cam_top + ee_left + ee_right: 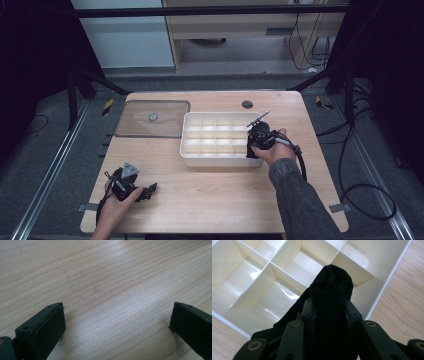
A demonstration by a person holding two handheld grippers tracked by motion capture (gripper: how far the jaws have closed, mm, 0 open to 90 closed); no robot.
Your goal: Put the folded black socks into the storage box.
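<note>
Poised over the white plastic divided organiser box [384, 285], the right gripper [329, 307] clamps a black knitted sock [332, 290]; it should lower squarely into the compartment ahead before releasing, while the left gripper [117, 315] rests, jaws apart.

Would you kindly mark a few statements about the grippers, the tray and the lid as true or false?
1. The right gripper is shut on a black sock. True.
2. The left gripper holds a sock. False: its jaws stand open over bare table.
3. The tray is full of socks. False: the compartments in view are empty.
4. The clear lid lies on the table, left of the tray in the high view. True.
5. The sock is over the tray. True.
</note>
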